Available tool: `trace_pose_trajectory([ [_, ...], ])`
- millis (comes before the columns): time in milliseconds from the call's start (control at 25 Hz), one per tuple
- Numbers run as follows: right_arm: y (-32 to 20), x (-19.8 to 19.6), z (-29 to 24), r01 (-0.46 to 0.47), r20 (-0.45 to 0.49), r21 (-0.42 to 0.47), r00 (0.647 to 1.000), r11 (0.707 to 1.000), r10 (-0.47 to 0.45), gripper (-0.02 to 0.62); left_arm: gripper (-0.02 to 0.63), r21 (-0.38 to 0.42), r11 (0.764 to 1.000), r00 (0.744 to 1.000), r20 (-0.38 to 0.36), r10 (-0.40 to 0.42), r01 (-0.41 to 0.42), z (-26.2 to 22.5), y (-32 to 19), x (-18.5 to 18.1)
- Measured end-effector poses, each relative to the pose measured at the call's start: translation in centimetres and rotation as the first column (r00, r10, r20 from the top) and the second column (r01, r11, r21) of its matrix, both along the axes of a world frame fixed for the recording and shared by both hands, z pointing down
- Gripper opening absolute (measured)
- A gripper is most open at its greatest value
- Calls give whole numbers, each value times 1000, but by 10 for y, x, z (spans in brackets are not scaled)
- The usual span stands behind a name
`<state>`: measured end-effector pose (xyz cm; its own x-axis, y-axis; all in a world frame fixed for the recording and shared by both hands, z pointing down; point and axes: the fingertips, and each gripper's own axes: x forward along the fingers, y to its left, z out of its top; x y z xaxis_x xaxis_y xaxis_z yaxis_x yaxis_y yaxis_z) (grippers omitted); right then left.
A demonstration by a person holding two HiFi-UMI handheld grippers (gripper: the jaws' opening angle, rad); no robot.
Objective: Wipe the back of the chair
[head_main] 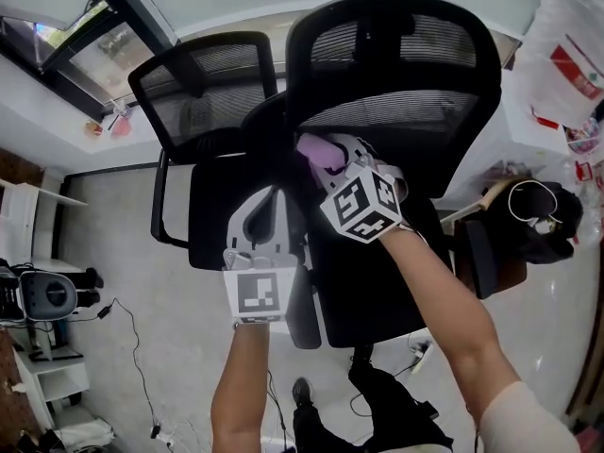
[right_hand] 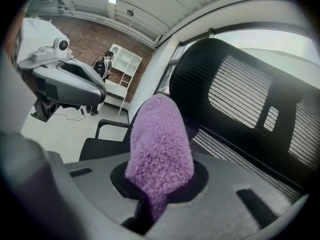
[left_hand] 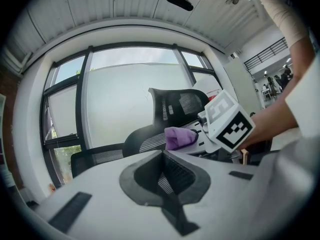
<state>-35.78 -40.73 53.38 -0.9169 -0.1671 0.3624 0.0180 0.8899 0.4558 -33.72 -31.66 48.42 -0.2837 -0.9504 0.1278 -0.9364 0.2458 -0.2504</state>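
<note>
Right gripper (right_hand: 156,186) pinches a purple cloth (right_hand: 160,144) near the black mesh chair back (head_main: 396,64); left gripper (left_hand: 165,181) closed, holding nothing.

Second mesh chair (head_main: 203,88) stands beside window (head_main: 94,59).

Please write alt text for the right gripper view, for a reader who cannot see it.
The right gripper is shut on a fluffy purple cloth, which stands up between its jaws. Behind it rises a black mesh chair back; the left gripper shows at upper left.
</note>
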Motion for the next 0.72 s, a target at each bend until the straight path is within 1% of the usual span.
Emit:
trace_pose_trajectory([
  [240,-2,-15,4,24,14,4,1000,1000,-24,37,6,-15,1000,1000,-13,-15,15,12,-8,-6],
  [360,-3,-11,4,42,28,19,999,999,-42,35,6,-19,1000,1000,-21,-18,17,16,-16,-6],
  [440,-11,-3,5,32,30,35,999,999,-33,35,6,-19,1000,1000,-21,-13,12,18,-24,-4],
  [560,-37,19,8,-32,37,26,999,999,31,36,6,-14,1000,1000,-22,1,-1,18,-36,0],
  [640,-63,42,10,-97,45,14,994,995,96,37,6,-16,1000,1000,-27,13,-13,21,-46,5],
  [720,-95,71,14,-171,54,-8,984,985,171,37,6,-19,999,999,-35,29,-30,25,-59,13],
])
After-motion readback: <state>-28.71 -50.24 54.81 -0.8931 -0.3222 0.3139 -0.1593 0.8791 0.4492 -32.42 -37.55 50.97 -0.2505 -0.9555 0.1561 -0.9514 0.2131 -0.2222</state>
